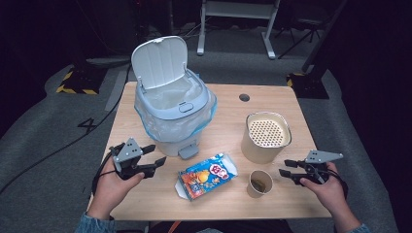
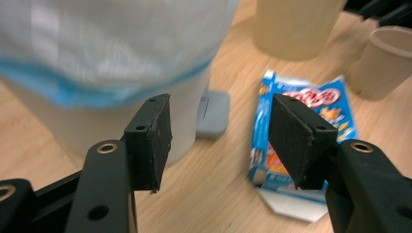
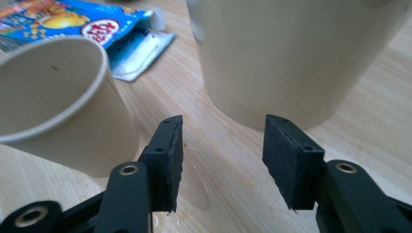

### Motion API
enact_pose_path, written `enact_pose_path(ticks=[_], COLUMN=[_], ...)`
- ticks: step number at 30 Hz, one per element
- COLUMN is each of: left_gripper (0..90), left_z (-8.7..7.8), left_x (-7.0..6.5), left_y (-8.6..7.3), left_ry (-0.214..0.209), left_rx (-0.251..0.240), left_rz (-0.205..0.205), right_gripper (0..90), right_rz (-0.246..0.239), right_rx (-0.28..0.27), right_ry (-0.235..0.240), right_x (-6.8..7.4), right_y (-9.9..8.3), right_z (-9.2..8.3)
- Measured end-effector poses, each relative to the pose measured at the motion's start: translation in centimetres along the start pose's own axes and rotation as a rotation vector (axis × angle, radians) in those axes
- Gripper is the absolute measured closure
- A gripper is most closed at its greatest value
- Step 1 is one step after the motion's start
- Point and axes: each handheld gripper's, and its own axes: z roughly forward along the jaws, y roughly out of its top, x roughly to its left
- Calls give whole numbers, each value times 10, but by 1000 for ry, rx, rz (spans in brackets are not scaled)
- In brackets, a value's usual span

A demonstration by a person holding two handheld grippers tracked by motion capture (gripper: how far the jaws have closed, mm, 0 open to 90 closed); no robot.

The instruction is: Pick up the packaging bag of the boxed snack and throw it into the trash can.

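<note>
With both jaw pairs apart and empty, left gripper (image 1: 151, 159) lines up on snack packet (image 1: 208, 175) at its 3 o'clock; right gripper (image 1: 285, 168) beside paper cup (image 1: 260, 183); next: close on packet

1. A wooden table (image 1: 145, 194) carries everything.
2. A pedal bin (image 1: 170, 104) stands at ten o'clock.
3. A tall tub (image 1: 265, 138) at two.
4. A snack packet (image 1: 206, 175) and a paper cup (image 1: 260, 183) at six.
</note>
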Motion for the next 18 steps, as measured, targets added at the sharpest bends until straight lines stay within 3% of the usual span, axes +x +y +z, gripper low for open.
enact_pose_path(ticks=[4, 13, 18], left_gripper=[415, 394, 384], left_z=[9, 29, 41], left_x=[6, 16, 24], left_y=[-19, -48, -63], left_ry=[10, 26, 56], left_rx=[48, 180, 235], left_rz=[-32, -50, -62], right_gripper=[507, 536, 531], right_rz=[-14, -36, -40], right_rx=[0, 6, -12], right_ry=[17, 44, 66], right_x=[3, 10, 16], right_y=[11, 28, 34], right_z=[-3, -10, -9])
